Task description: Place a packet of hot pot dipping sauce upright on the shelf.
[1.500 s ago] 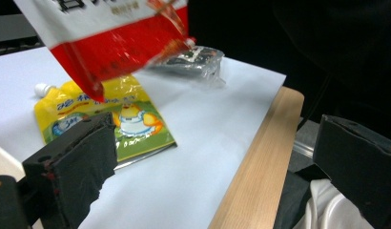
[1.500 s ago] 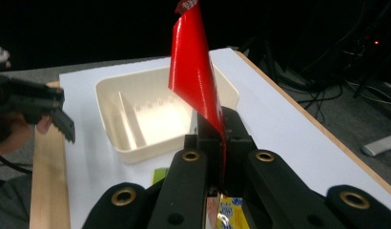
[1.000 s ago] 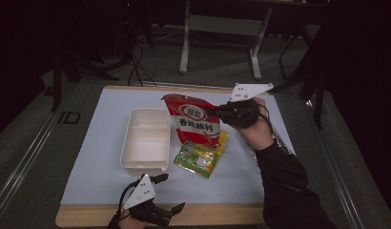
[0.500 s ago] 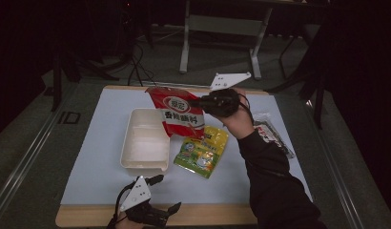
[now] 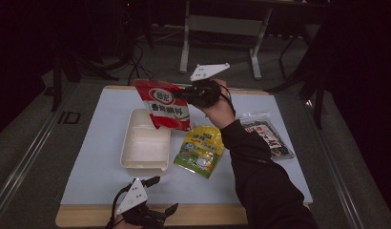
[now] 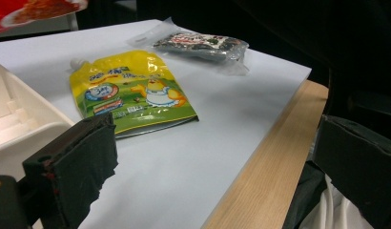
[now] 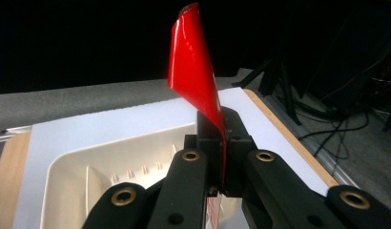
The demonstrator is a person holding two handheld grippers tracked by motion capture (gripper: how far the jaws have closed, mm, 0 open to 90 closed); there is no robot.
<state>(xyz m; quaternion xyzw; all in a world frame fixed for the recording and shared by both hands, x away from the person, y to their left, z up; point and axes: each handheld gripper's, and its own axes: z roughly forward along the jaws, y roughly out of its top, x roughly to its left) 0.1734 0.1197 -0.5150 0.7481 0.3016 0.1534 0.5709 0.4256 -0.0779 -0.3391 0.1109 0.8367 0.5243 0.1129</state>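
Observation:
My right gripper (image 5: pixel 185 95) is shut on the edge of a red snack packet (image 5: pixel 163 105), which hangs in the air above the far end of a white tray (image 5: pixel 136 162). In the right gripper view the red packet (image 7: pixel 194 71) stands edge-on, pinched between the jaws, with the tray (image 7: pixel 65 167) below. My left gripper (image 5: pixel 162 194) rests open at the table's near edge, holding nothing. A yellow-green spouted pouch (image 5: pixel 201 150) lies flat just right of the tray. The left gripper view shows that pouch (image 6: pixel 131 93) ahead of the open left gripper (image 6: pixel 217 167).
A dark clear-wrapped packet (image 5: pixel 270 136) lies at the right of the white mat (image 5: pixel 88 181), right of the person's sleeve (image 5: pixel 260 176). The same packet (image 6: pixel 203 45) lies beyond the pouch. A wooden table edge (image 6: pixel 265 176) runs along the mat's near side.
The right gripper has carried the red packet leftward and away from the pouch, to above the tray's far end. The left gripper has stayed put.

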